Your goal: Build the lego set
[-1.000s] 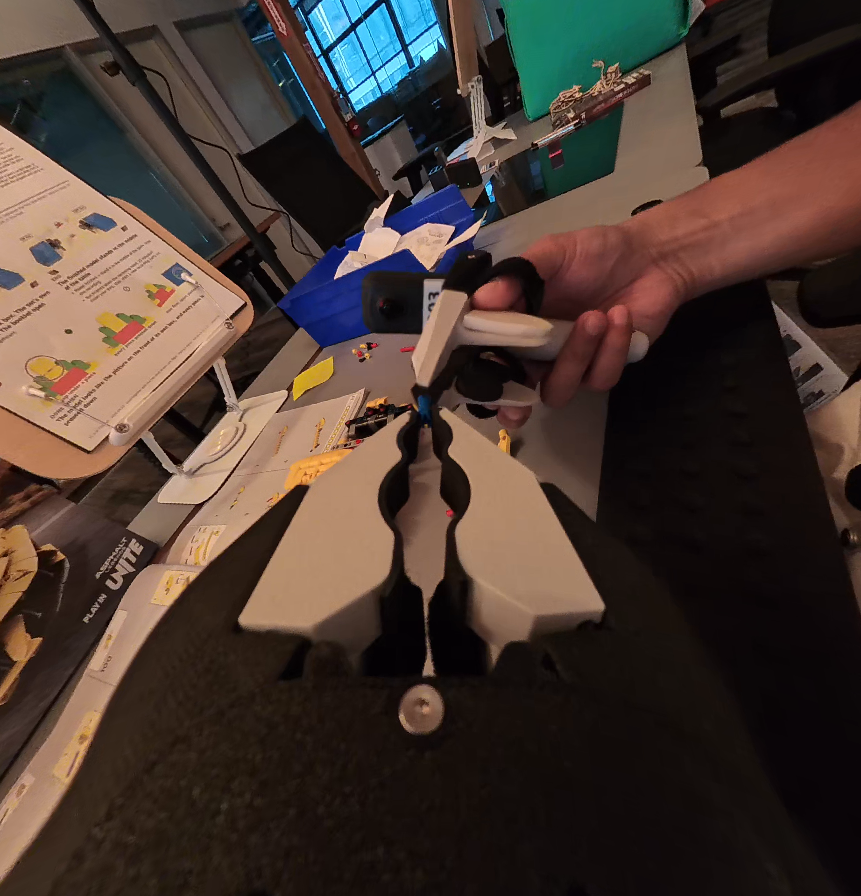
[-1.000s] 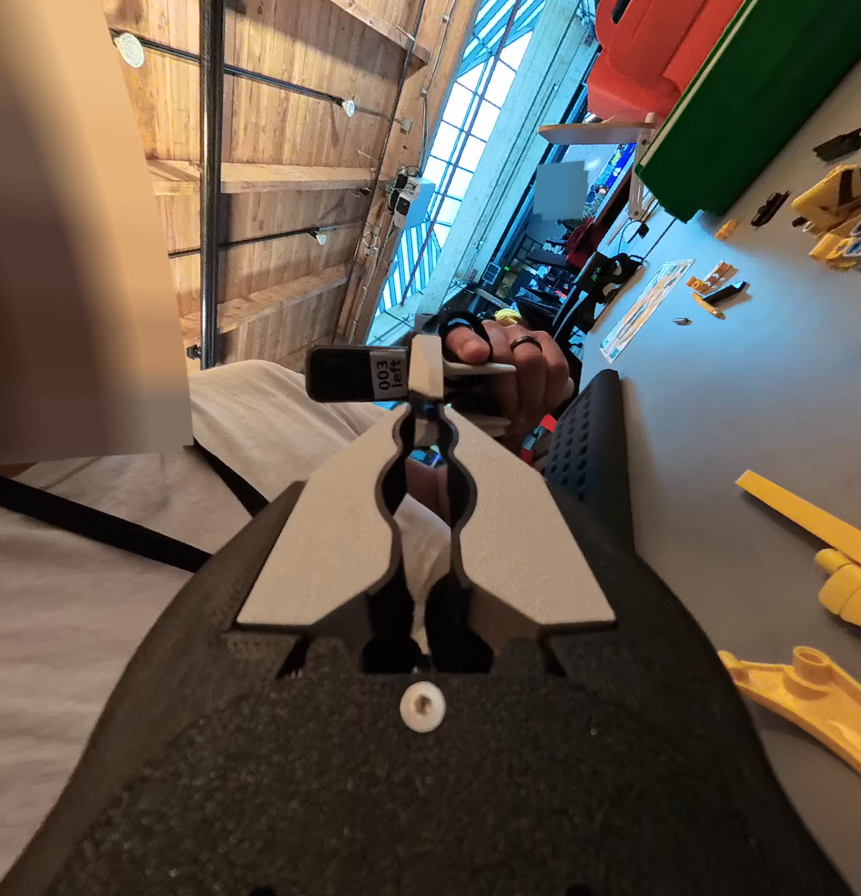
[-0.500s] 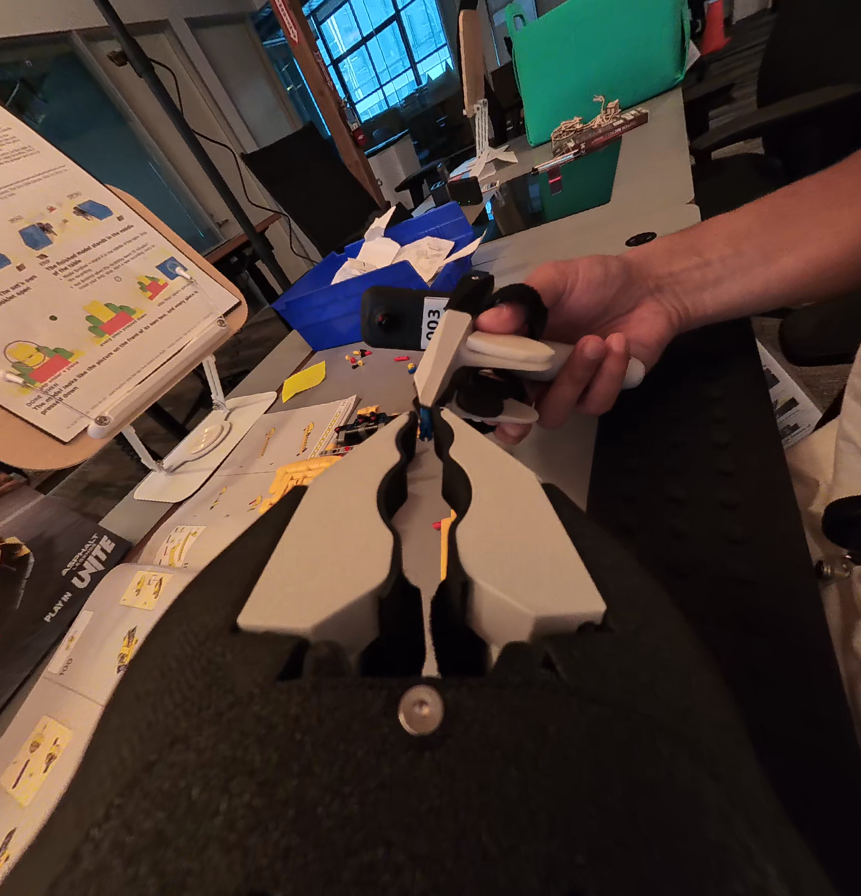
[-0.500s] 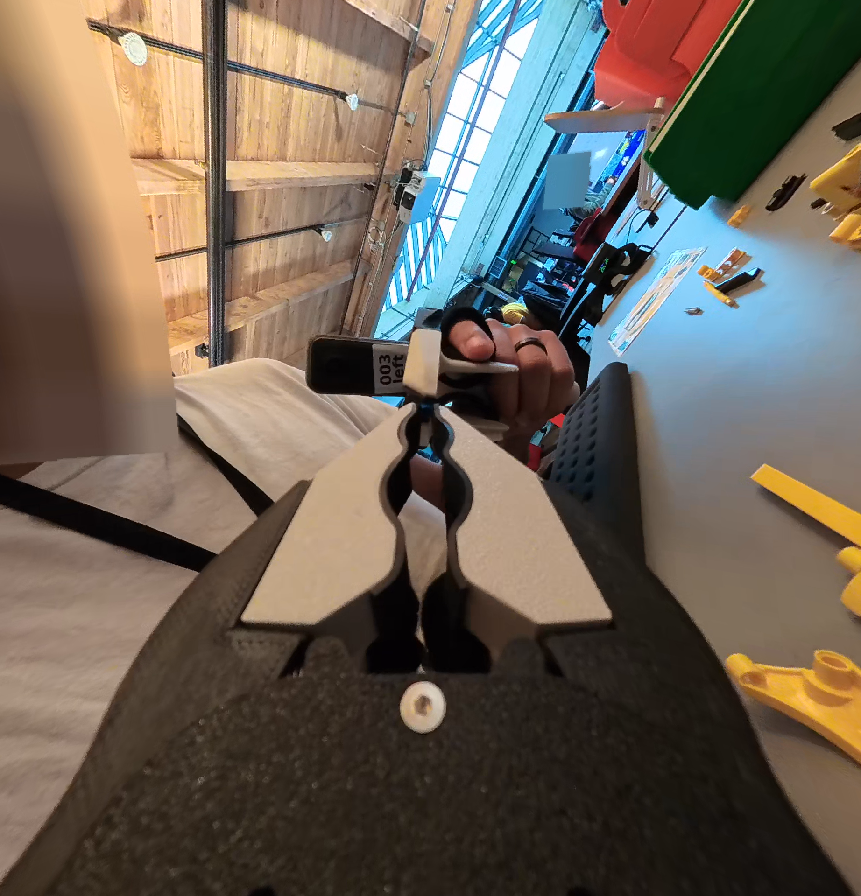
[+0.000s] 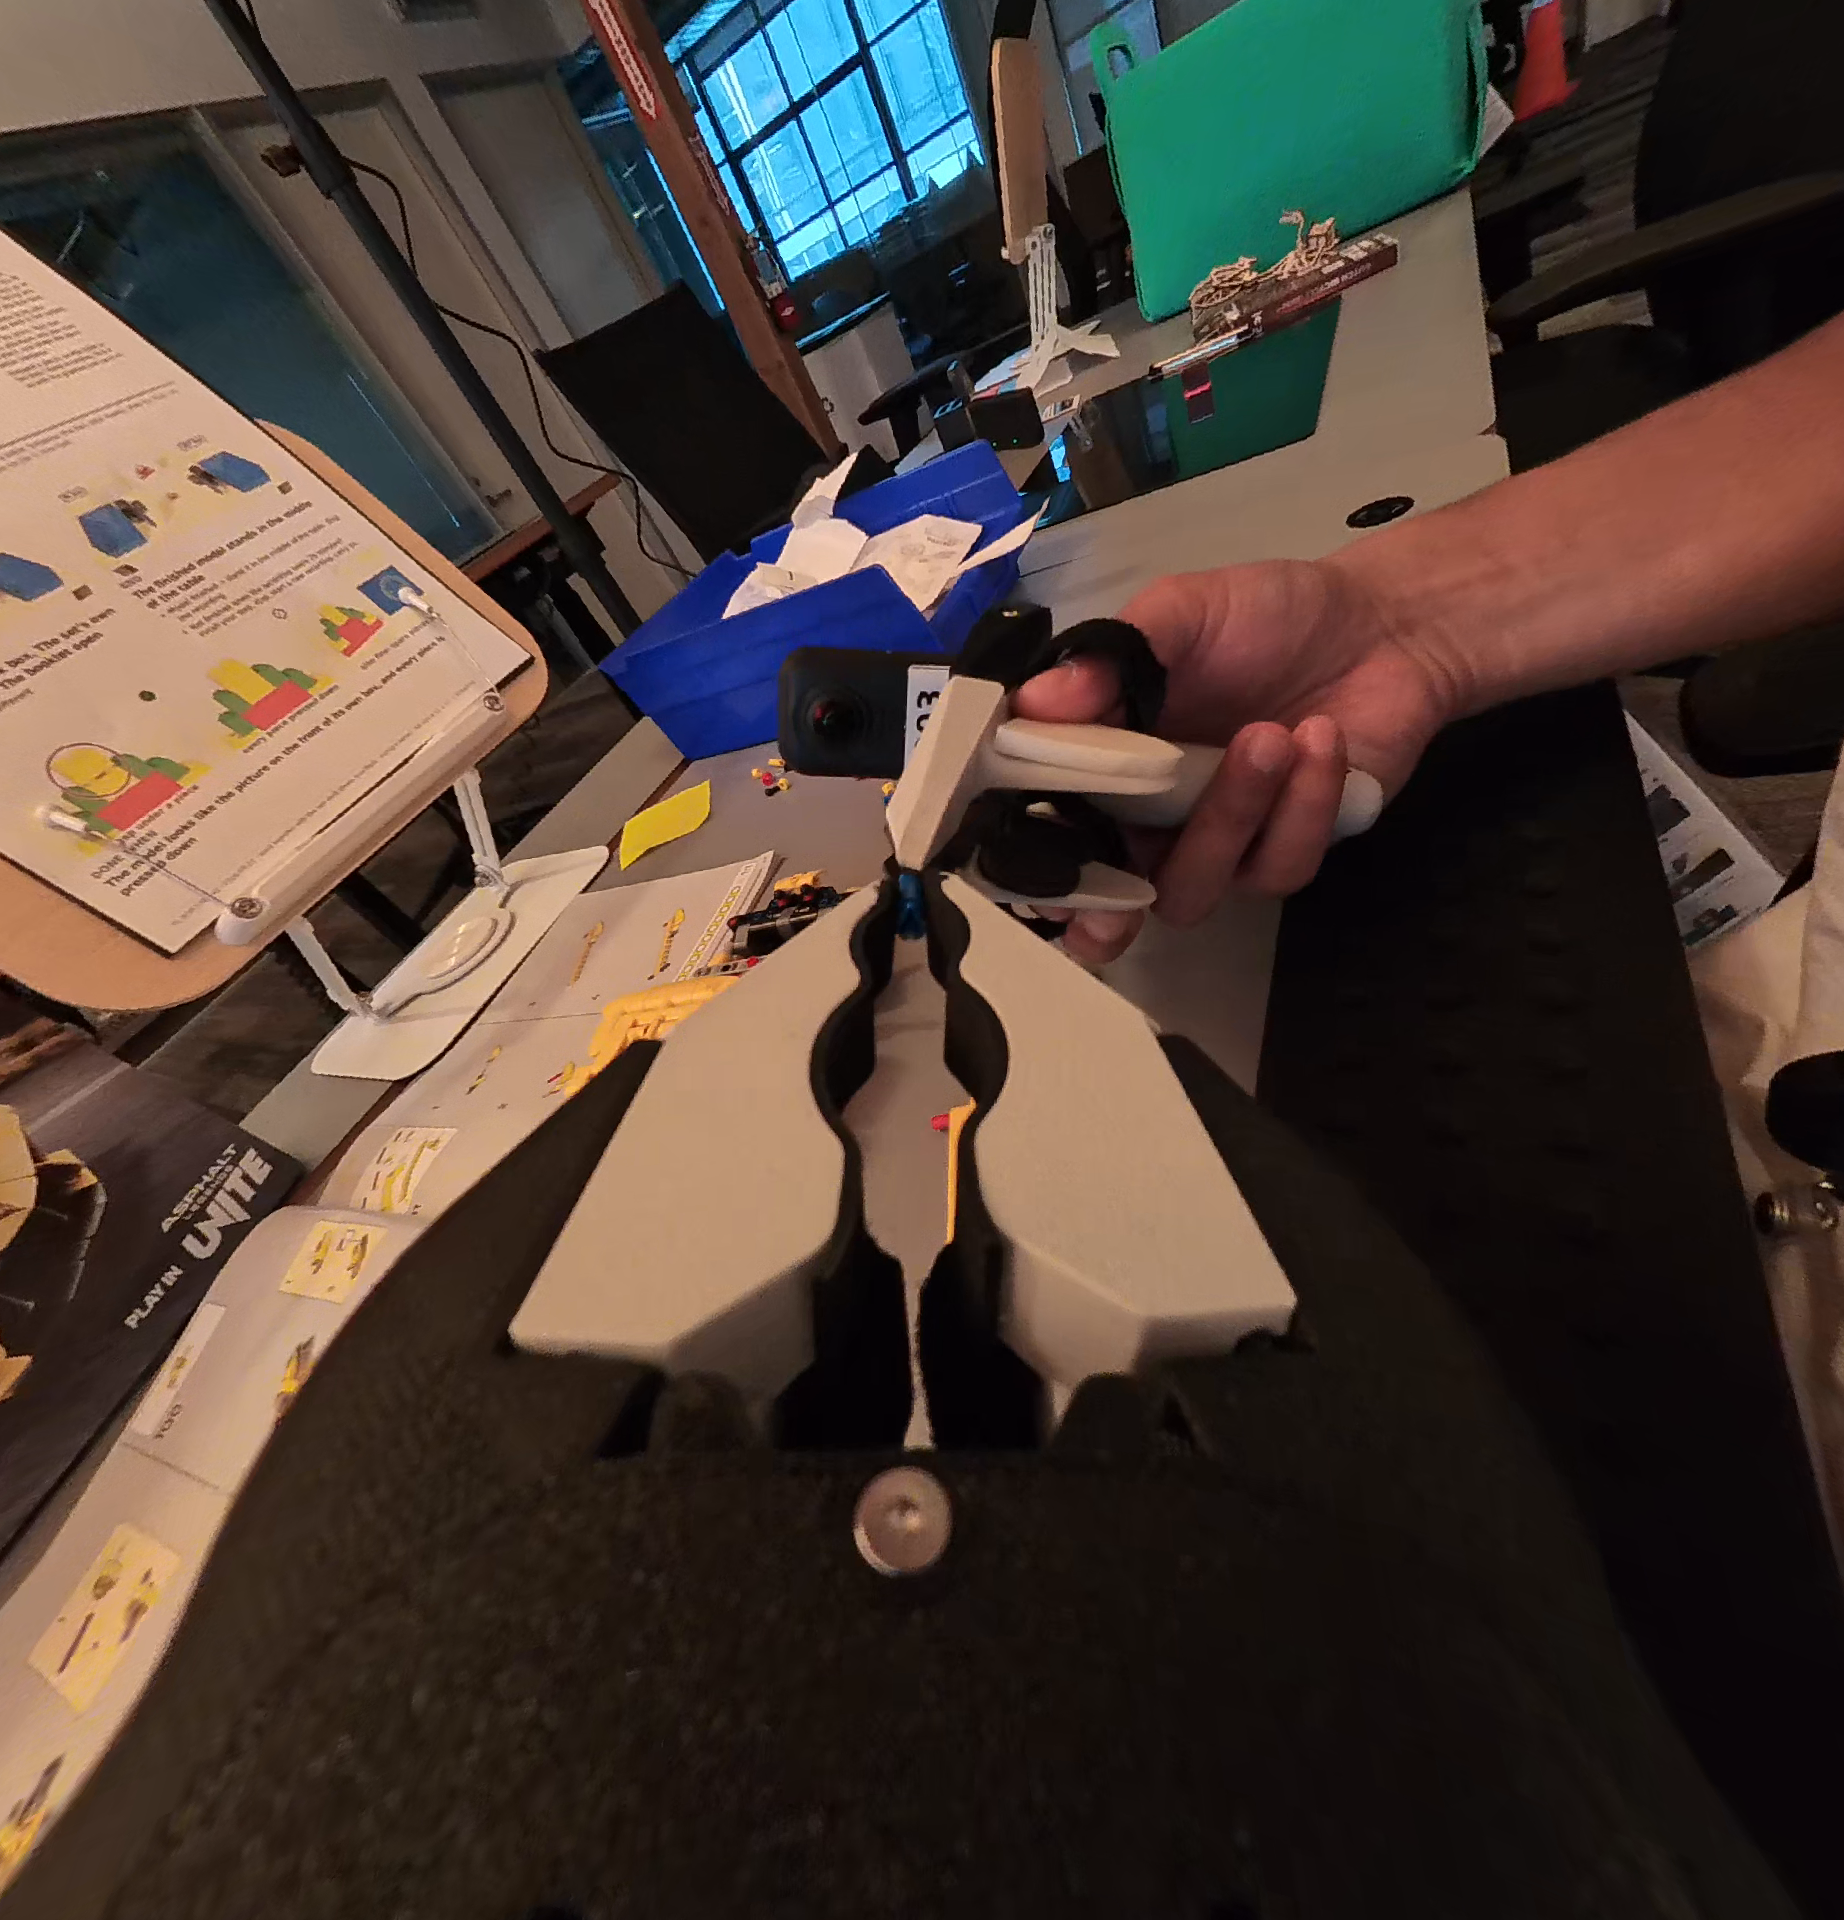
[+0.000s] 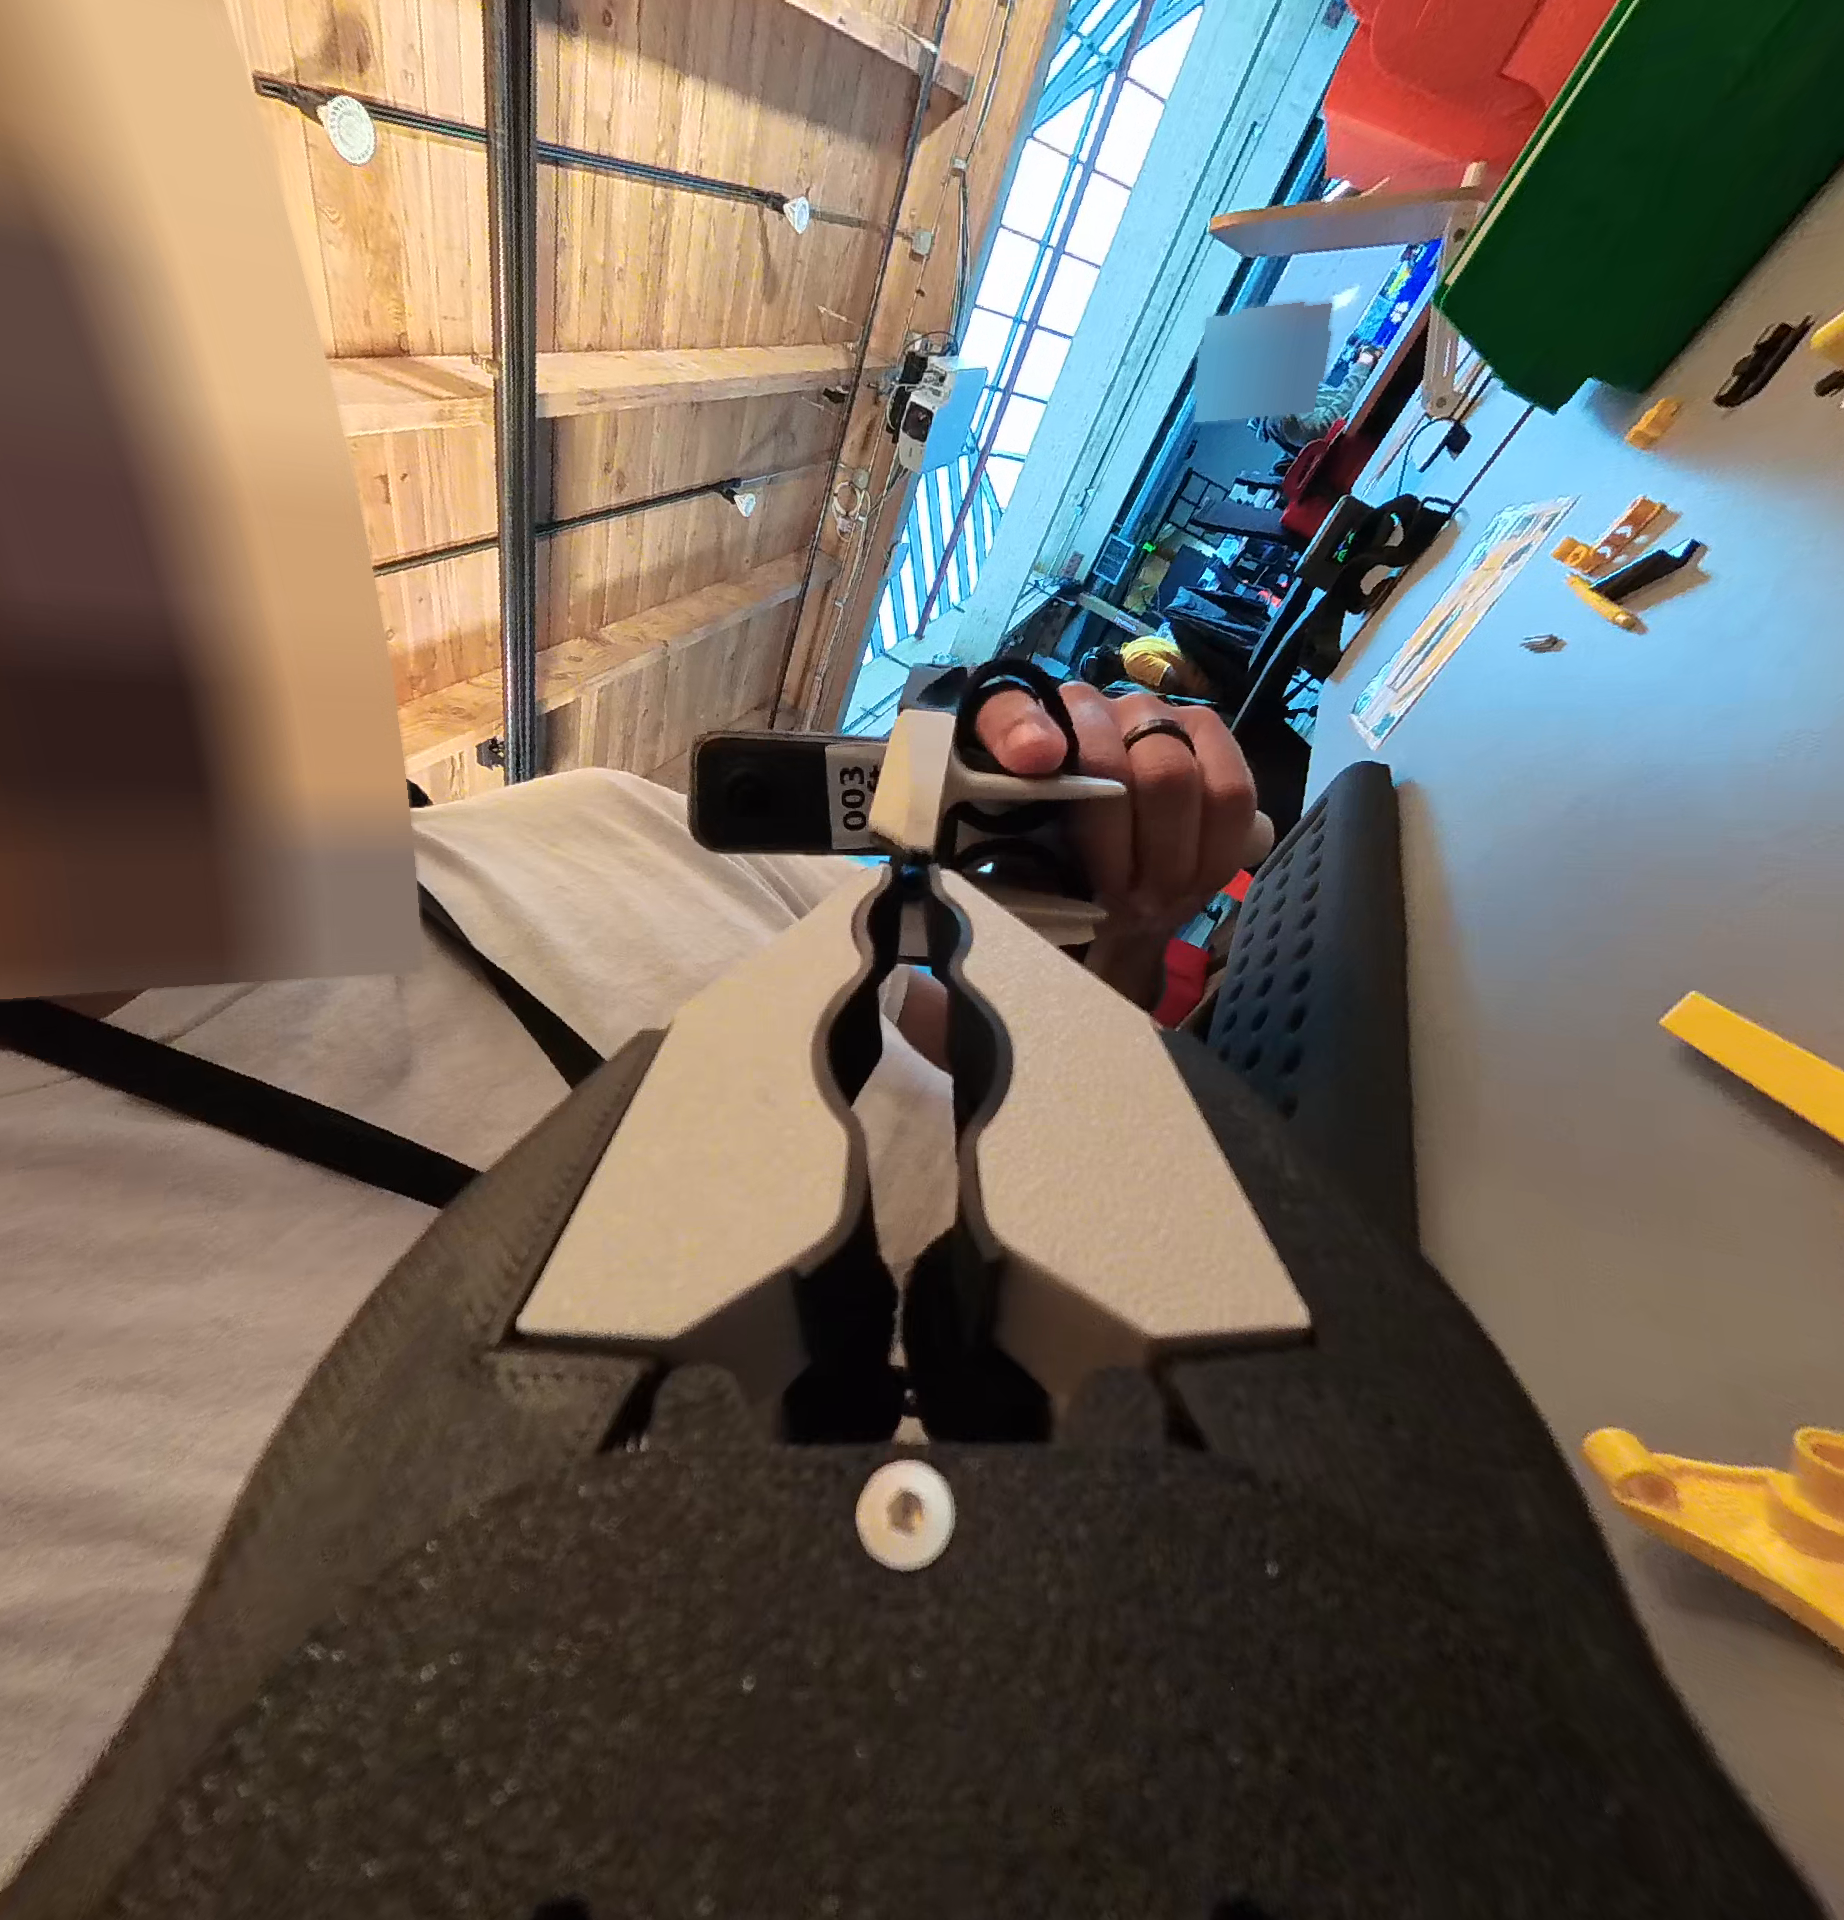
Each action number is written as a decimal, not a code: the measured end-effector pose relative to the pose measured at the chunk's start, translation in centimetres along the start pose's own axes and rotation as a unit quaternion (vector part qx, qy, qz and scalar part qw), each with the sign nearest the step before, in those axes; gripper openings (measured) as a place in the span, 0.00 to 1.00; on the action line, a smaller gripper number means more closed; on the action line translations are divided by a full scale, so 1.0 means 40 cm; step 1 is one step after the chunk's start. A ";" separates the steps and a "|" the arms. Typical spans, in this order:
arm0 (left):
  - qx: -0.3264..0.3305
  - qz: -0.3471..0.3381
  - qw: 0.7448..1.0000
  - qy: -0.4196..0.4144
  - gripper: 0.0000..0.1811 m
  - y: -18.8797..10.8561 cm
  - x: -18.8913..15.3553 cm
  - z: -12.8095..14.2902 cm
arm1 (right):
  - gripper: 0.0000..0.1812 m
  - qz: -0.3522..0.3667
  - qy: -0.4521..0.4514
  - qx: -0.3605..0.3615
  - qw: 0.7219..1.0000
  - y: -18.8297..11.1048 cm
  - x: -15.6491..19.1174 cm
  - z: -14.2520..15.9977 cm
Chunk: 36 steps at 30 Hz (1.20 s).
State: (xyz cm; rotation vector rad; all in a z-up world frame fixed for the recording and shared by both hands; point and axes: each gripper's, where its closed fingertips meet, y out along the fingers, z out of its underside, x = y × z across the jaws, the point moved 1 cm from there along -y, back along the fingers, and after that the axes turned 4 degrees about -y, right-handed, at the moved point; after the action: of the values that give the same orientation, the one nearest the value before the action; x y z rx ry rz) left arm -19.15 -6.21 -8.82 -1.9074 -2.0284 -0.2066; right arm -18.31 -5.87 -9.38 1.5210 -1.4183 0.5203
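Left tongs (image 5: 910, 902) and right tongs (image 6: 910, 881) tip to tip, both clamped on small blue lego pin (image 5: 909, 916); grey worktop (image 5: 902, 1164) beneath, yellow lego pieces (image 6: 1770, 1538) at 4 o'clock.

A small blue lego pin (image 5: 909, 914) sits pinched between the tips of both grippers, held in the air above the counter (image 5: 1188, 997). Loose yellow lego pieces (image 6: 1770, 1548) lie scattered on the grey counter, one a flat bracket with round sockets, another a long yellow strip (image 6: 1791, 1075). A dark partly built assembly (image 5: 783, 914) rests on open instruction sheets (image 5: 637, 956).
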 end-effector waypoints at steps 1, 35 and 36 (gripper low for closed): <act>0.002 0.000 1.000 0.002 0.03 -0.001 0.000 0.001 | 0.01 0.002 -0.002 0.002 1.000 0.000 -0.001 0.000; 0.126 -0.085 0.976 -0.155 0.03 -0.101 0.076 0.203 | 0.04 0.316 -0.459 0.483 0.676 -0.072 -0.345 0.047; 0.122 -0.090 0.975 -0.160 0.03 -0.101 0.086 0.202 | 0.04 0.321 -0.442 0.480 0.686 -0.074 -0.343 0.045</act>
State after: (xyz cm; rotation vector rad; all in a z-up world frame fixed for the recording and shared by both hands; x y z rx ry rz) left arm -24.45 -0.60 -14.61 -1.6903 -2.3098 0.3134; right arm -19.32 -0.63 -22.50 2.2144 -2.7736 1.1894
